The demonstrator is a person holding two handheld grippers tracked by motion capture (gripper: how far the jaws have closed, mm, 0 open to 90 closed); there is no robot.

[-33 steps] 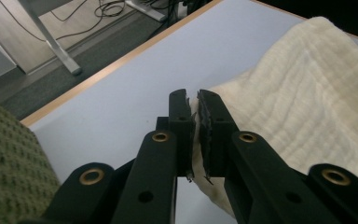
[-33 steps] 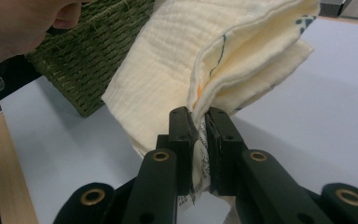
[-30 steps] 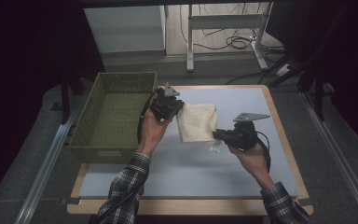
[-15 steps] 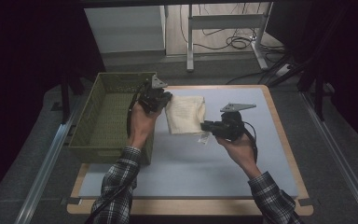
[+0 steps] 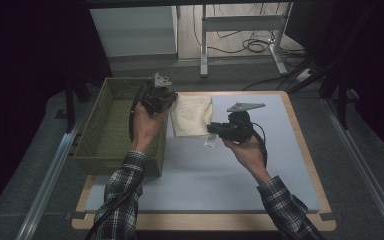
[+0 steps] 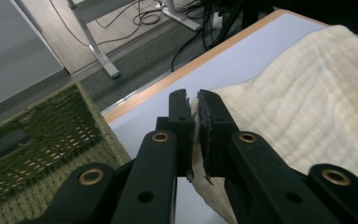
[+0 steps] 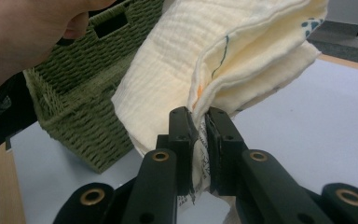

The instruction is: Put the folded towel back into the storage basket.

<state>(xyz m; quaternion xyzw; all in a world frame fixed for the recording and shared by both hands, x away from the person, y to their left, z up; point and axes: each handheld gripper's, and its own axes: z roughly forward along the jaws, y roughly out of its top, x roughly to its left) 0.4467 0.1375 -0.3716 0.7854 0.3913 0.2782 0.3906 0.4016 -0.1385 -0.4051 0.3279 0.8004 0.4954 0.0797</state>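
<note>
Grey floor [image 5: 360,165], desk legs [image 5: 203,45], perhaps cables [image 5: 252,46]

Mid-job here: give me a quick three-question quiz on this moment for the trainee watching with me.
1. True or false: both grippers are shut on the cloth.
2. The basket sits on which side of the cloth in the high view? A) left B) right C) underneath
3. Fill in: the left gripper pinches the cloth at its ____.

Key
1. True: the left gripper and the right gripper each clamp a fold of it.
2. A
3. Edge, on the side nearest the basket.
</note>
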